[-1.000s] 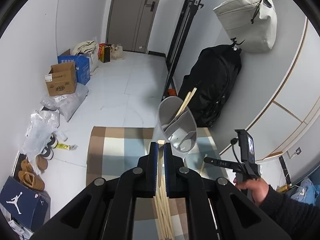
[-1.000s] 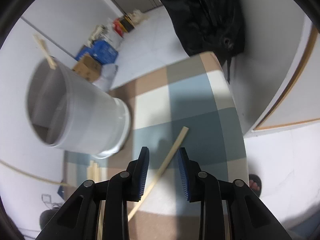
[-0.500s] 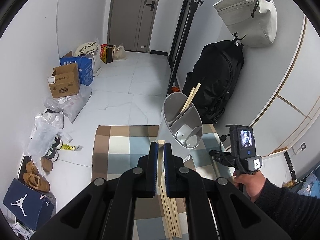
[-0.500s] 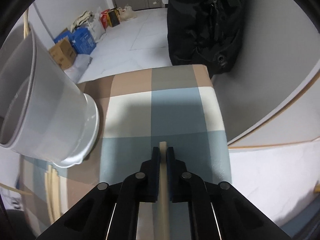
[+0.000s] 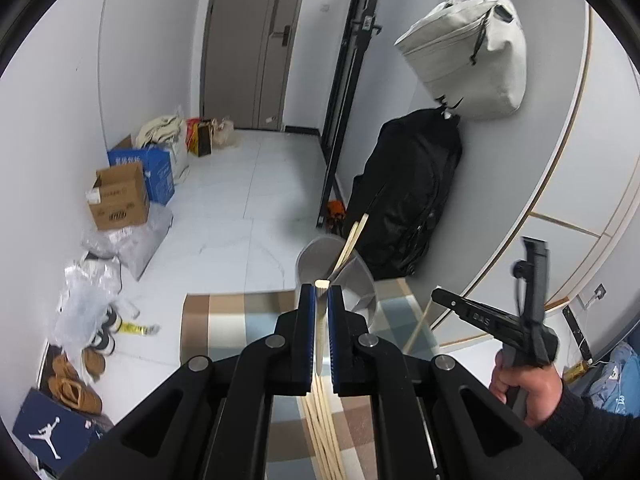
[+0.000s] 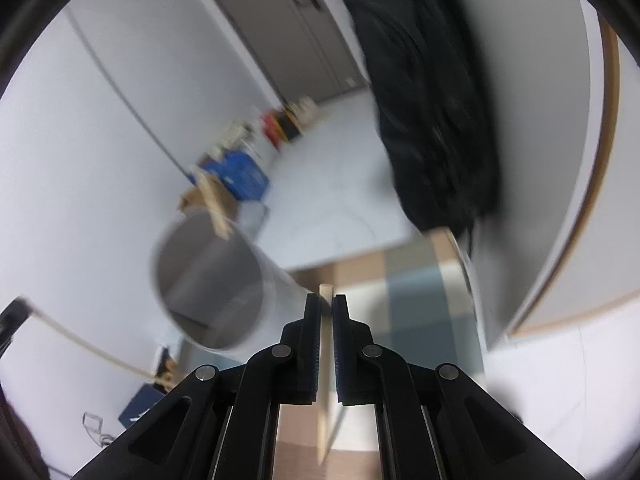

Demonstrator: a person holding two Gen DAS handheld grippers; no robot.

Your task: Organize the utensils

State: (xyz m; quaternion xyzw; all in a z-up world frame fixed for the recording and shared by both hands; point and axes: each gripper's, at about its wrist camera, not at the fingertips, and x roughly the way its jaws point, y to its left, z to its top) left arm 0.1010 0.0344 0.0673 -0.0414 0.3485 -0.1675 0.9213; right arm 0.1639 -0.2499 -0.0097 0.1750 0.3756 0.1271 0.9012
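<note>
In the left wrist view my left gripper [image 5: 321, 294] is shut on a pale wooden chopstick [image 5: 321, 344], held above the checked tablecloth [image 5: 224, 320]. Just beyond it stands the grey utensil holder [image 5: 360, 280] with two chopsticks [image 5: 352, 240] leaning in it. Several loose chopsticks [image 5: 326, 436] lie on the cloth below. To the right a hand [image 5: 524, 384] holds my right gripper [image 5: 435, 295], shut on another chopstick [image 5: 418, 328]. The right wrist view shows that gripper [image 6: 327, 302] clamped on its chopstick [image 6: 324, 380], lifted, with the holder [image 6: 208, 280] to the left.
A black backpack [image 5: 404, 200] and a white bag [image 5: 464, 52] hang on the wall behind the table. On the floor to the left are cardboard boxes [image 5: 120, 200], plastic bags [image 5: 88, 296], shoes [image 5: 76, 384] and a shoebox [image 5: 52, 432]. A grey door [image 5: 248, 40] closes the far end.
My right gripper closed on the chopstick that lay on the cloth and lifted it clear. My left gripper rose a little with its chopstick still clamped.
</note>
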